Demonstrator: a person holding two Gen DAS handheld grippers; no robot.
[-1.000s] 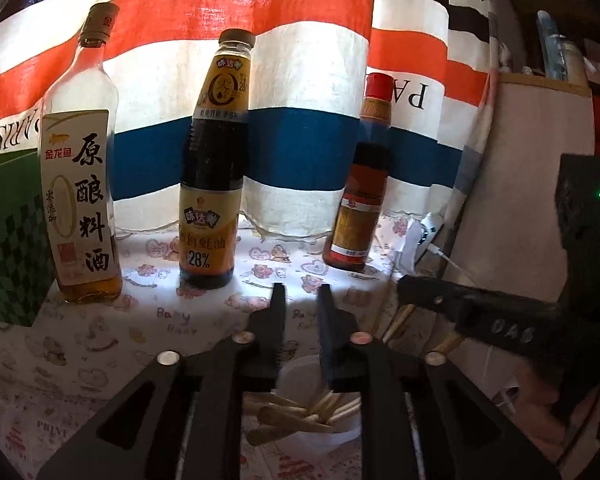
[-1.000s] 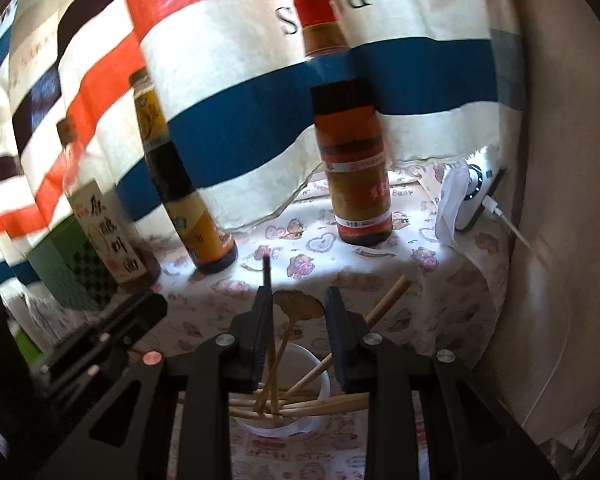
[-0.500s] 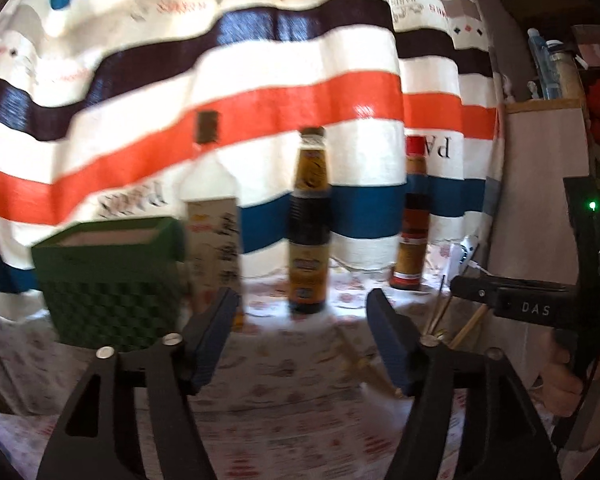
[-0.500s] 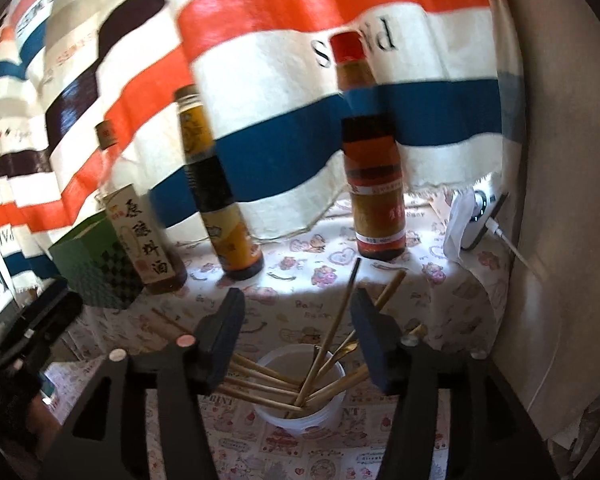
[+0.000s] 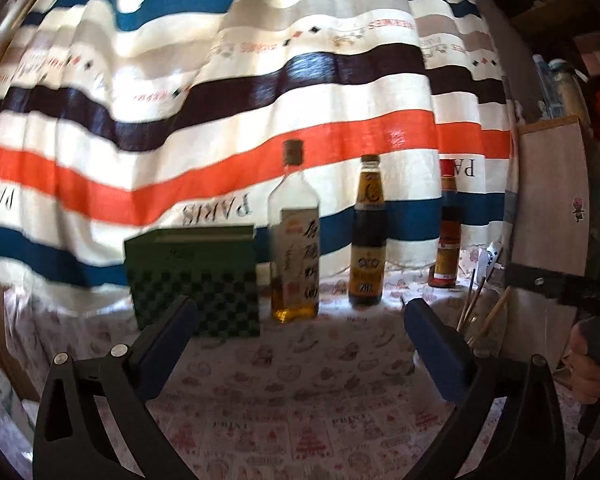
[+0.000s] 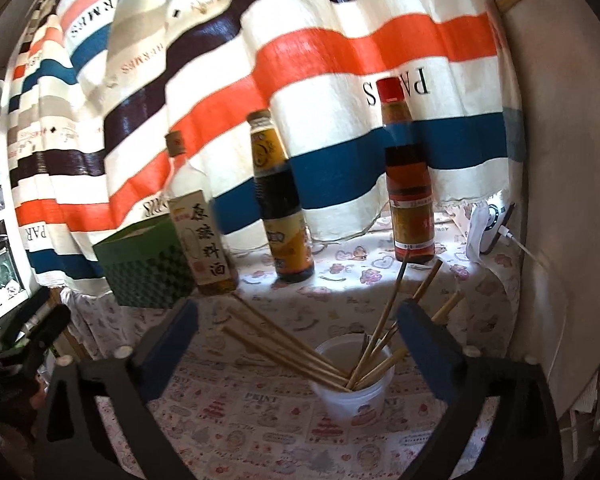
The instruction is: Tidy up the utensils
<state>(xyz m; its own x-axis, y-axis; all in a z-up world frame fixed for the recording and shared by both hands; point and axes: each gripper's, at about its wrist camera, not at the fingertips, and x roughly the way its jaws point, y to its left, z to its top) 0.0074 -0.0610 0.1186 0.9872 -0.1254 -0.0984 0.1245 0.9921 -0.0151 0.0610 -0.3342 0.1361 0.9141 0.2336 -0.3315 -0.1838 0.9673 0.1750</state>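
A white plastic cup (image 6: 352,392) stands on the patterned tablecloth and holds several wooden chopsticks (image 6: 284,348) and thin utensils that lean out left and right. My right gripper (image 6: 298,320) is open and empty, above and behind the cup, its jaws wide apart on either side. My left gripper (image 5: 298,318) is open and empty, well back from the table's back row. In the left wrist view the utensils (image 5: 476,304) stick up at the right, beside my right gripper's body (image 5: 548,284).
Three bottles stand at the back: a clear cooking wine bottle (image 5: 296,248), a dark sauce bottle (image 5: 368,236) and a red-capped bottle (image 5: 446,228). A green checked box (image 5: 196,280) is left of them. A striped curtain hangs behind. A white charger (image 6: 490,228) lies at the right.
Both grippers have opened wide and pulled back and up from the cup. The utensils now stand in the cup, free of both grippers.
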